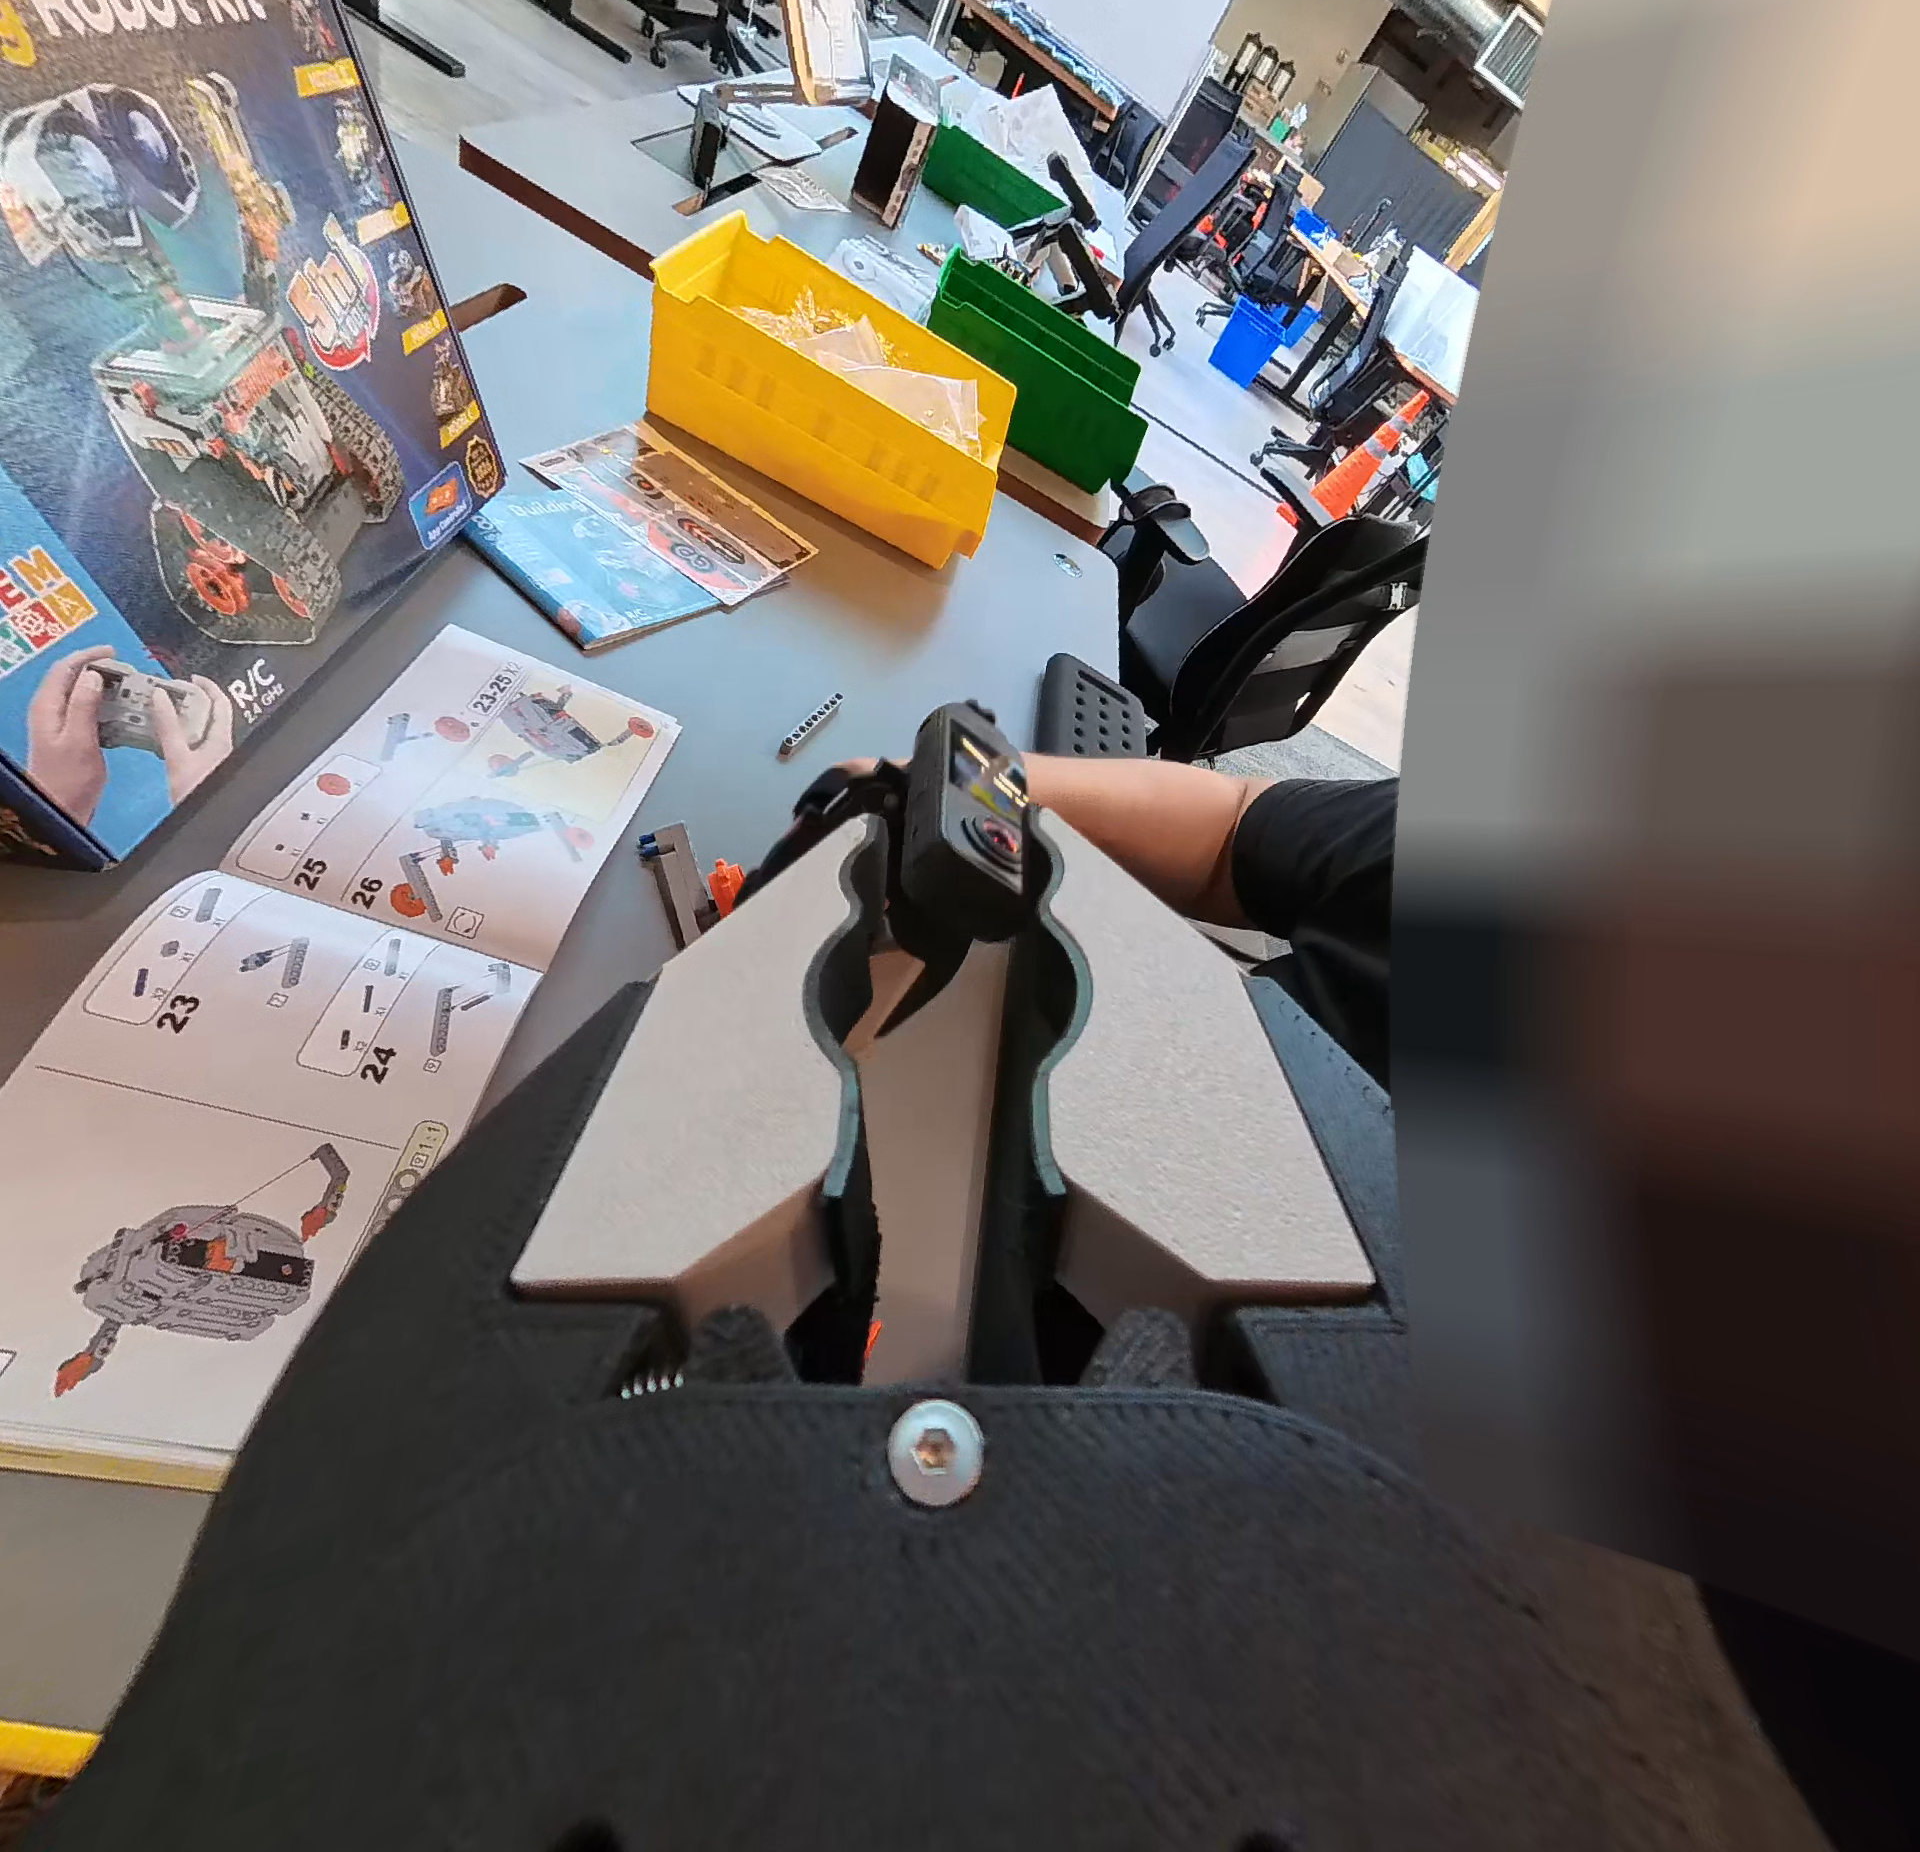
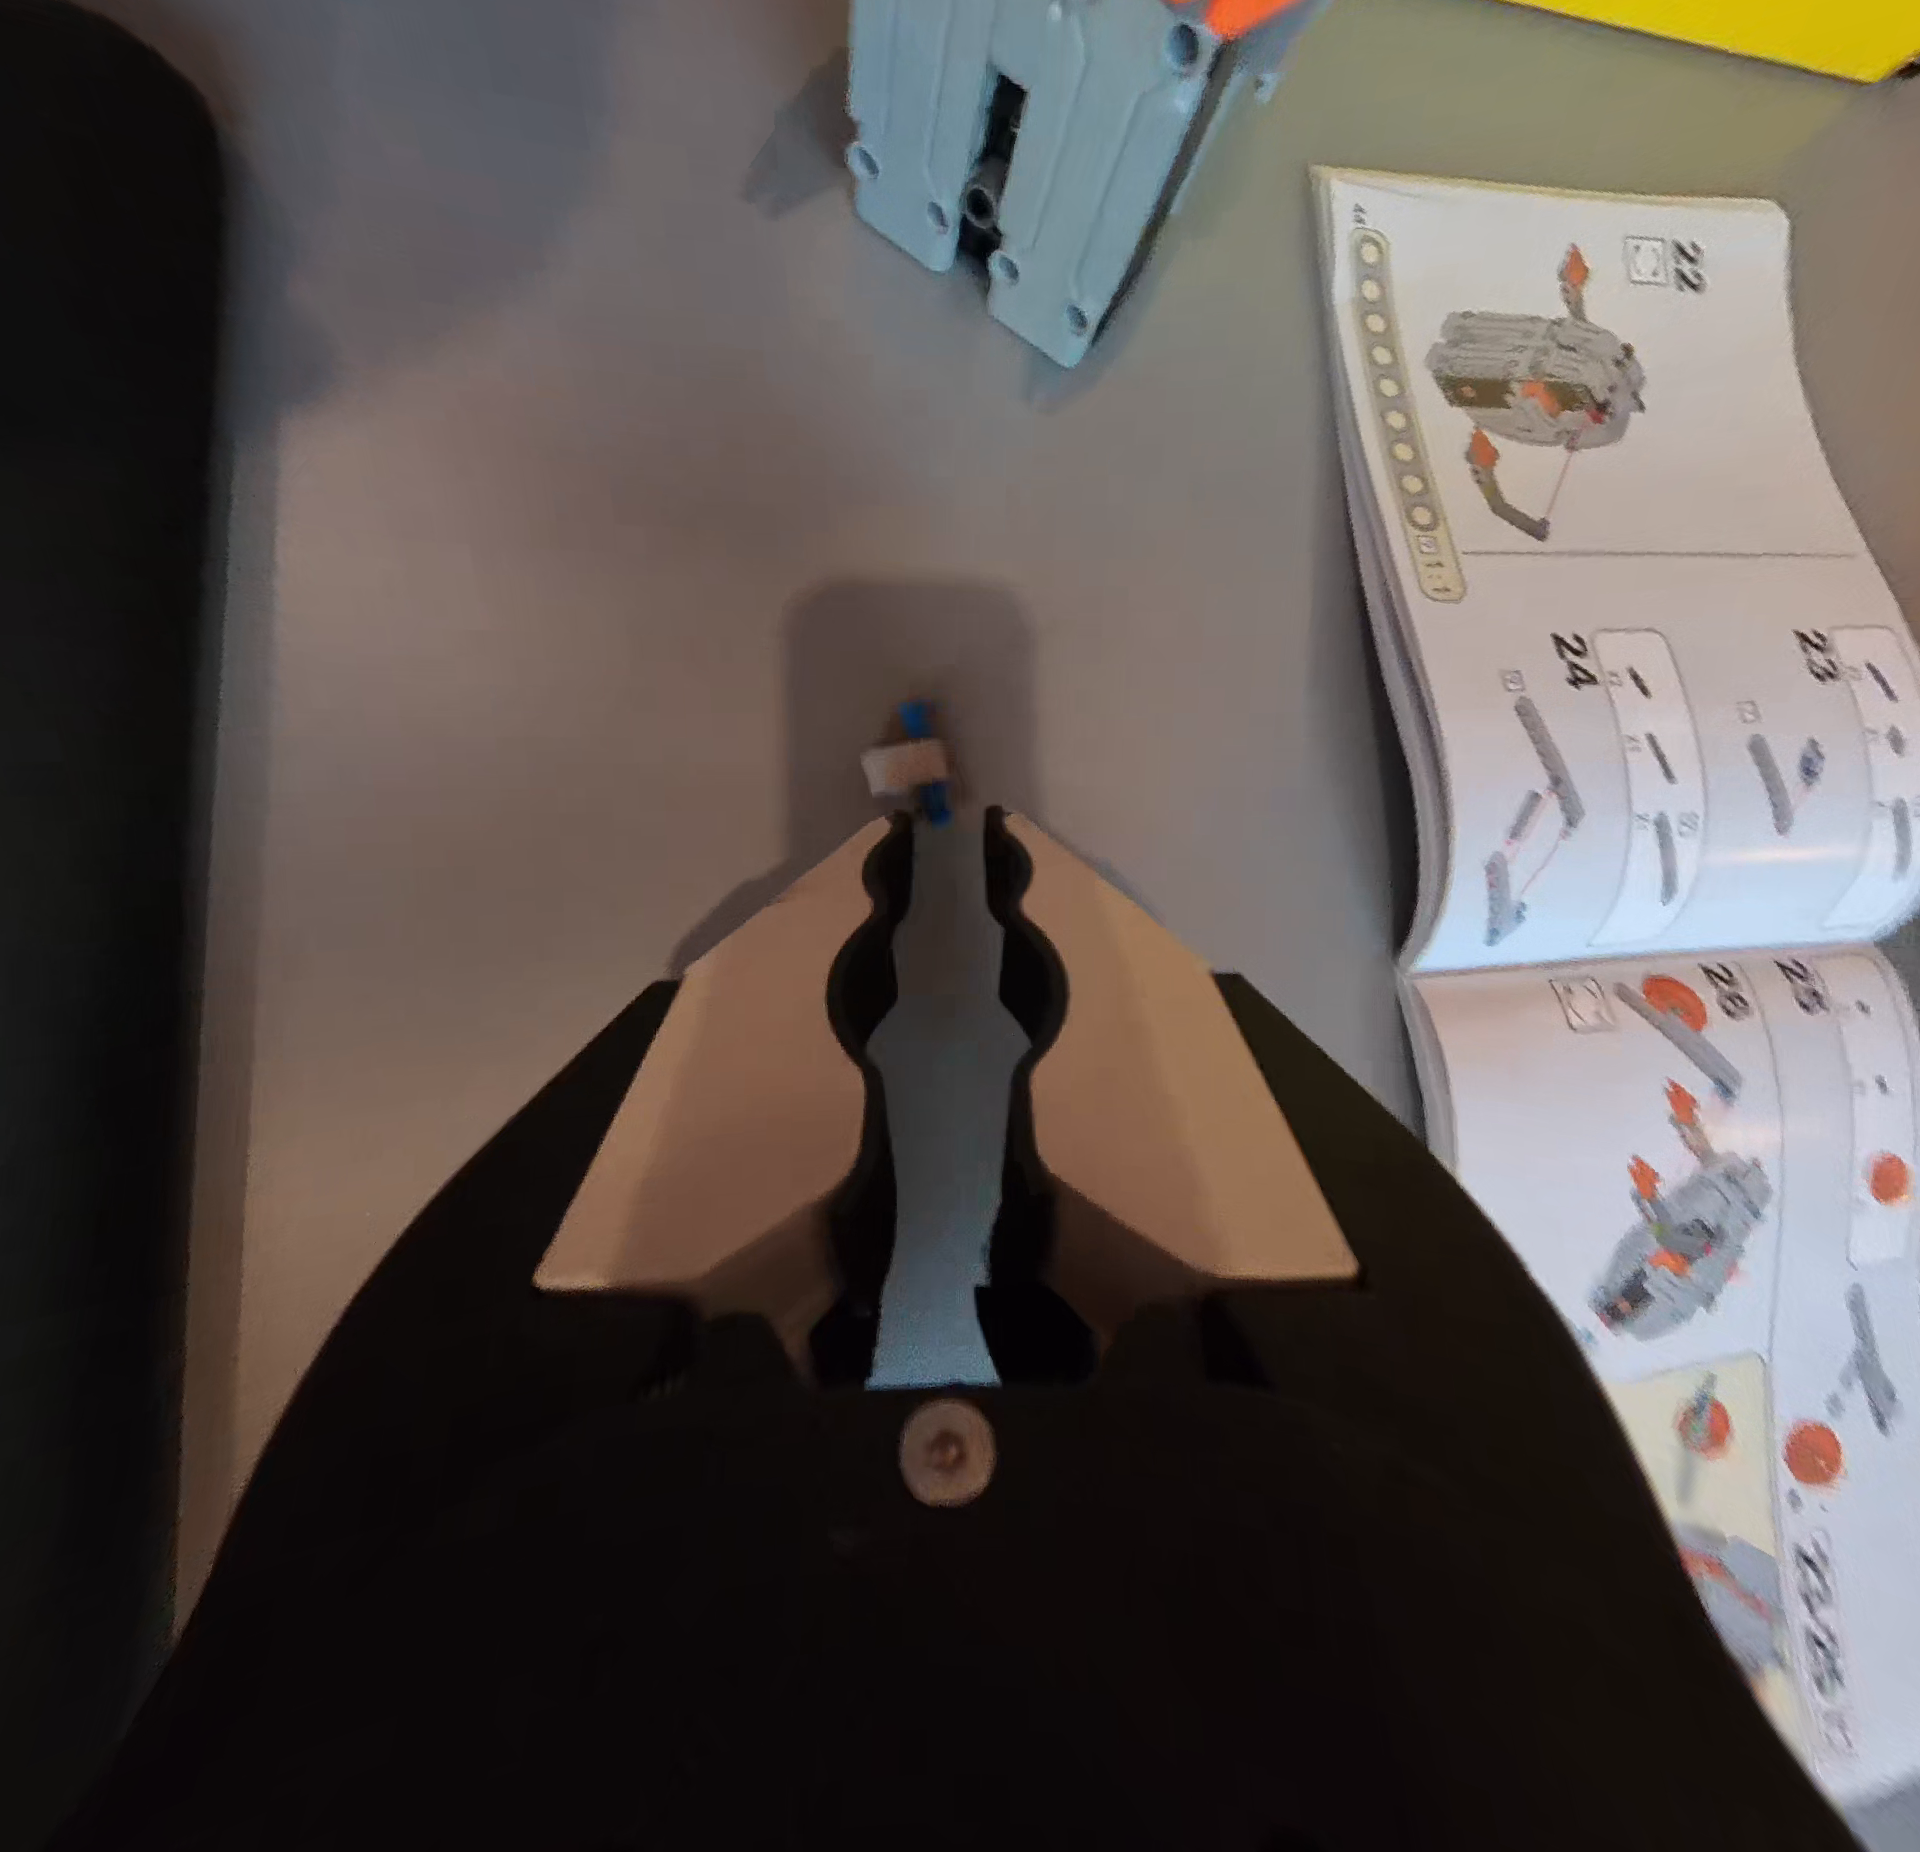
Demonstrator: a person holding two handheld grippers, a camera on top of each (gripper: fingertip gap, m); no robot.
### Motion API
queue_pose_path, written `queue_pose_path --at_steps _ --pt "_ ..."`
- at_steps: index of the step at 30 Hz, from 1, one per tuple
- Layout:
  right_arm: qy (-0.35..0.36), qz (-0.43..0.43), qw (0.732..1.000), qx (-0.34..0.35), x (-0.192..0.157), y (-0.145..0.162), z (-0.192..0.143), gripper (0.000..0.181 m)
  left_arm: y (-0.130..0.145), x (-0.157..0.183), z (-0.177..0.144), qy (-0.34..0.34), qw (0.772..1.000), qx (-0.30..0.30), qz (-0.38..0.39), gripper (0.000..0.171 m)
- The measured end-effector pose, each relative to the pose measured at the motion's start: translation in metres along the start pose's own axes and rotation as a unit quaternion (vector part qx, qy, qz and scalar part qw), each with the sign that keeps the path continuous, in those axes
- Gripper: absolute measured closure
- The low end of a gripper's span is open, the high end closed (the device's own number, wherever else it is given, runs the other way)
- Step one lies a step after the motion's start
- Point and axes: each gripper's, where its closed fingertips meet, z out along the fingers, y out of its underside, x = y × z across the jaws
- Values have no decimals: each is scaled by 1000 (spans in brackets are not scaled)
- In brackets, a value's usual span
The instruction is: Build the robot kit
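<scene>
My left gripper (image 1: 956, 846) is open and empty, held above the grey table (image 1: 883, 618). Past its tips I see the right gripper's camera body (image 1: 971, 826) and a person's forearm (image 1: 1132, 826). My right gripper (image 2: 943, 815) is slightly open just above the table (image 2: 582, 514). A small blue pin with a tan sleeve (image 2: 912, 763) lies right at its tips, nearer the left finger. A grey brick assembly with an orange part (image 2: 1039, 140) lies farther ahead; it also shows in the left wrist view (image 1: 681, 877).
An open instruction booklet (image 1: 312, 971) (image 2: 1610, 659) lies beside the assembly. A kit box (image 1: 208, 348) stands at the left. A yellow bin (image 1: 821, 389) and green bins (image 1: 1039, 368) sit farther back. A loose grey beam (image 1: 810, 727) lies mid-table. Office chairs (image 1: 1247, 639) stand at the edge.
</scene>
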Motion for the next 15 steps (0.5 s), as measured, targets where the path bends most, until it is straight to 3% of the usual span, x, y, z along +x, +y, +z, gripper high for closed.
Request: queue_pose_path --at_steps 5,9,12,15 --pt "-26 42 999 11 -2 4 -22 163 1 3 0 1 1000 -3 6 148" --pt "-42 48 998 2 -14 18 -20 162 2 2 3 2 1000 -6 3 148" --pt "-47 31 998 -8 -18 23 -15 178 4 2 5 4 1000 -11 2 148" --pt "9 5 1000 26 -1 10 -26 178 3 4 7 15 1000 -9 5 147"
